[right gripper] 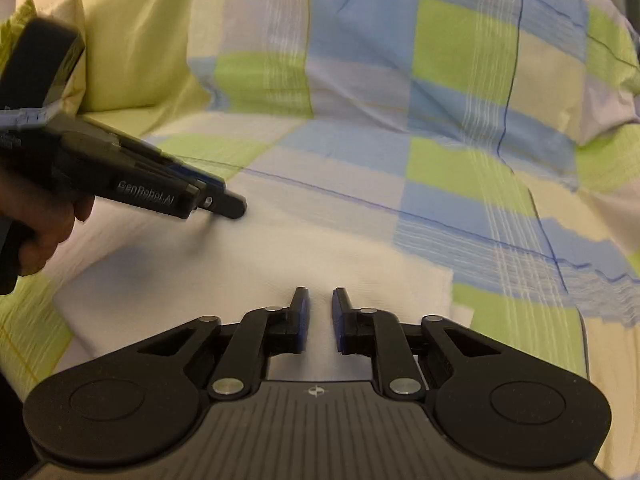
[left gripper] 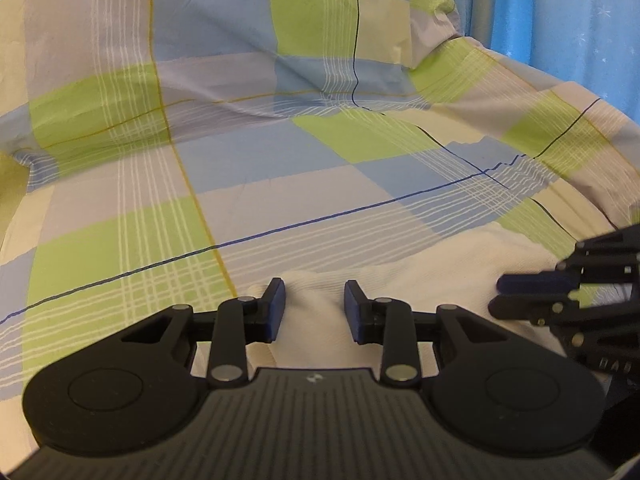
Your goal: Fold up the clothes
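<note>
Checked bedsheet (left gripper: 280, 184) bears one white garment (right gripper: 256, 280), two parted hand-held grippers above

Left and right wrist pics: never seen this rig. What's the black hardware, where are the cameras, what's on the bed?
No robot arm: a person holds one two-finger gripper per hand, and each has a fisheye camera looking along its fingers. The left wrist view shows the left gripper open over a white garment, nothing pinched. The right wrist view shows the right gripper, jaws slightly apart over the same folded cloth, gripping nothing; the person's hand holds the other gripper at left. Everything lies on a checked bedsheet.
</note>
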Tool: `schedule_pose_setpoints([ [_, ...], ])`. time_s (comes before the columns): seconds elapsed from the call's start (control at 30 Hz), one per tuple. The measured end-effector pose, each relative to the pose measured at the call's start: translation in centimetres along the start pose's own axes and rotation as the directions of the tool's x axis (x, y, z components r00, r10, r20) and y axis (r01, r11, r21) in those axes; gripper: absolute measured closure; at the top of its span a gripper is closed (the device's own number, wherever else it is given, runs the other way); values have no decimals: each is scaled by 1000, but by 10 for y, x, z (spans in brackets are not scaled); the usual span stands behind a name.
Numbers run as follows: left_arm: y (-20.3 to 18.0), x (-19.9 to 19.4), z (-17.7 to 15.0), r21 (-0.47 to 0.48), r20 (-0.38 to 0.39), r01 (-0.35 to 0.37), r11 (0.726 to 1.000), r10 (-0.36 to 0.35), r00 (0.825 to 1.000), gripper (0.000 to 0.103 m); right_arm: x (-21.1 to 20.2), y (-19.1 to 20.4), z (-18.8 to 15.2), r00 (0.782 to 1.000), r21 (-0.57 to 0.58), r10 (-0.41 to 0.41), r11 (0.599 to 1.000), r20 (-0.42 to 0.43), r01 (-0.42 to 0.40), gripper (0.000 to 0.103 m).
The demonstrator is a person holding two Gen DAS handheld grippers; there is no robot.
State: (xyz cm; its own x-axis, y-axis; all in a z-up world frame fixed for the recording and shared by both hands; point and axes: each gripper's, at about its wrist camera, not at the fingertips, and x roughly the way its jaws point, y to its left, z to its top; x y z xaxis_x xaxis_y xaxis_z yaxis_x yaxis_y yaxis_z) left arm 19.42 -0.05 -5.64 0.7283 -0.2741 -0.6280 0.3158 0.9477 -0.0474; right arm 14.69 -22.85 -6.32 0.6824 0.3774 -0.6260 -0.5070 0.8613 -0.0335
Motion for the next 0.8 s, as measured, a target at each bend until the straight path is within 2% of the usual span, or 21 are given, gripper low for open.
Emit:
schedule_pose_setpoints([
  [0.17,6,-2,3,-31,11,0,1000,0,1000,74,-3,-34,-3,992,122,-125,984,-20,126,90],
  [0.3,10,-13,7,-70,65,12,997,-7,998,76,-12,-56,-6,992,229,-122,967,38,110,84],
  [0.37,9,-14,8,-63,73,10,998,-5,997,75,-12,-62,-4,992,266,-99,961,72,77,72],
  [0.4,8,-12,7,-55,64,5,998,-1,998,75,-9,-64,-2,993,277,-89,959,76,65,71],
  [0.63,5,-7,1,-5,30,-31,1000,31,999,74,13,-65,3,998,282,-32,959,53,16,71],
  [0.8,4,-6,-1,9,28,-38,999,38,999,73,20,-75,3,999,343,25,939,28,-34,89],
])
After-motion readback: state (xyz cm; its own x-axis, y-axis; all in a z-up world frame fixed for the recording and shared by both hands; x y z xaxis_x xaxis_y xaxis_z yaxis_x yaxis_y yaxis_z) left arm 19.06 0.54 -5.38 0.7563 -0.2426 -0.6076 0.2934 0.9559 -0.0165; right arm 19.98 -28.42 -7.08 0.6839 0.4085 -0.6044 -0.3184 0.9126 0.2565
